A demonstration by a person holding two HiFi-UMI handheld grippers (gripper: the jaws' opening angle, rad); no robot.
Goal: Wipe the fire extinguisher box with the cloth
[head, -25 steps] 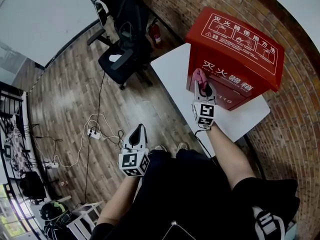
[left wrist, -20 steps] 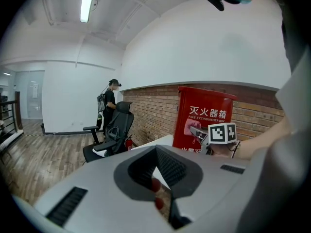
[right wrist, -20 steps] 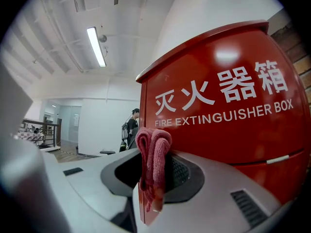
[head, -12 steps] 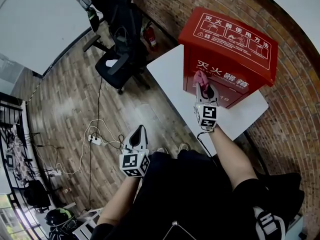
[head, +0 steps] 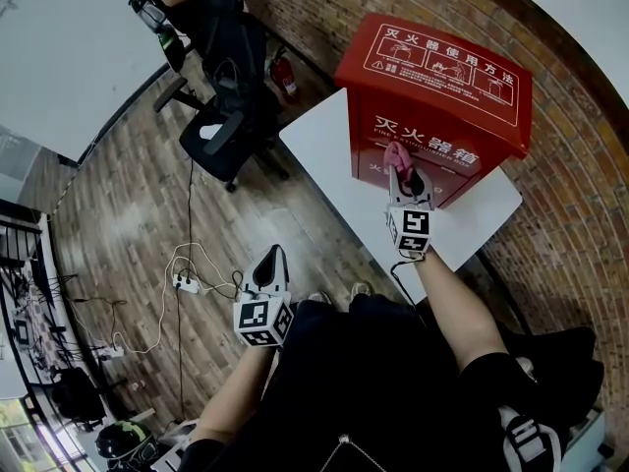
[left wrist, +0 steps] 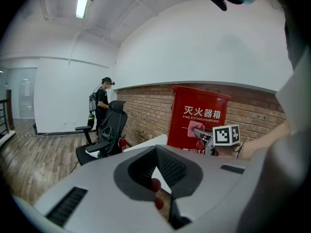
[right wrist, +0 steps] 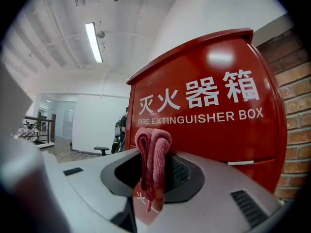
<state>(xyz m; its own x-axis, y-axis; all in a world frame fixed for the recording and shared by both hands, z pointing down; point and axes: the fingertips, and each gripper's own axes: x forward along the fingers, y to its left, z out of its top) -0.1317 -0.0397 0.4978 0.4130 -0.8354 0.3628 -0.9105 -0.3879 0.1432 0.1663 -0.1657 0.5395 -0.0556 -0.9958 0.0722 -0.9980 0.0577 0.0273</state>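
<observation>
Clamping the one pink cloth (head: 395, 152), the right gripper (head: 398, 167) holds it at the single red fire extinguisher box (head: 442, 77) front. The left gripper (head: 272, 260) hangs well apart from the box, closed and empty. The head view shows the tabletop (head: 324, 146) beneath the box; the right gripper view doesn't.

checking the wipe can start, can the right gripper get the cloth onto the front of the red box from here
Probably yes. The right gripper is shut on the pink cloth close before the fire extinguisher box front face, and nothing shows between them.
</observation>
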